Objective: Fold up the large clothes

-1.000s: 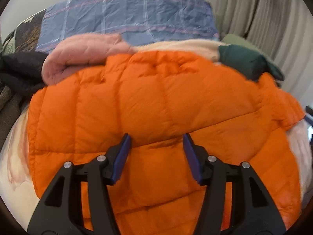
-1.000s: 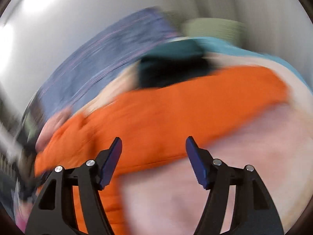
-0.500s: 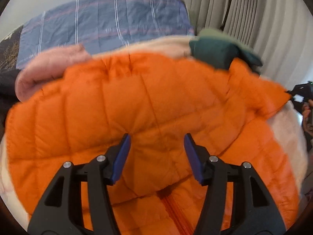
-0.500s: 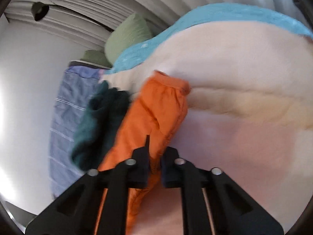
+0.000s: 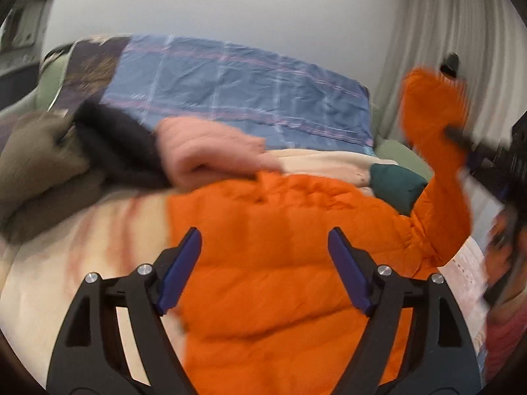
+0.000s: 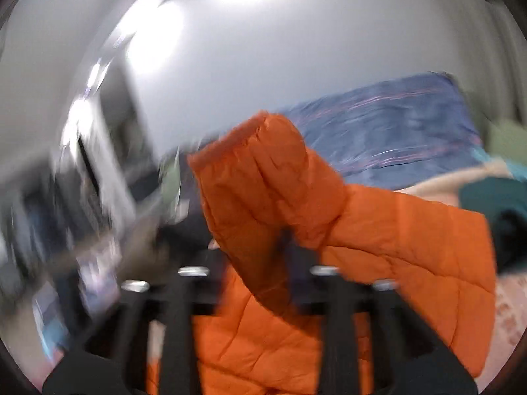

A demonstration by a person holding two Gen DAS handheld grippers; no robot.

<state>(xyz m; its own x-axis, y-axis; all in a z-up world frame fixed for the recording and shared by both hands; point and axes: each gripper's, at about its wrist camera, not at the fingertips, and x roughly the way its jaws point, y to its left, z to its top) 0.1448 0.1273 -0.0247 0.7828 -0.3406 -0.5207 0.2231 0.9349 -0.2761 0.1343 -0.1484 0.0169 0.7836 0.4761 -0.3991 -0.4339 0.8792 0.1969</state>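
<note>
The left gripper (image 5: pixel 263 270) is hovering with its blue-padded jaws spread wide; they have just been opening further, and nothing is pinched between them. Directly beneath it, an orange puffer jacket (image 5: pixel 280 263) is lying spread across a pale bed cover (image 5: pixel 66 263).

In the right wrist view, the right gripper (image 6: pixel 260 263) is heavily blurred. The jacket's sleeve (image 6: pixel 263 181) is standing up between its jaws, which have just been opening from a tight pinch; whether the pads are still pressing on the fabric cannot be told. In the left wrist view, that sleeve is rising off the jacket's right side.

Farther back, a pink garment (image 5: pixel 204 151), a dark fuzzy garment (image 5: pixel 118 141) and a dark green garment (image 5: pixel 395 184) are lying just beyond the jacket. Behind them, a blue plaid pillow (image 5: pixel 247 92) is leaning against a white wall (image 5: pixel 230 6), with pale curtains (image 5: pixel 444 33) hanging at the right.
</note>
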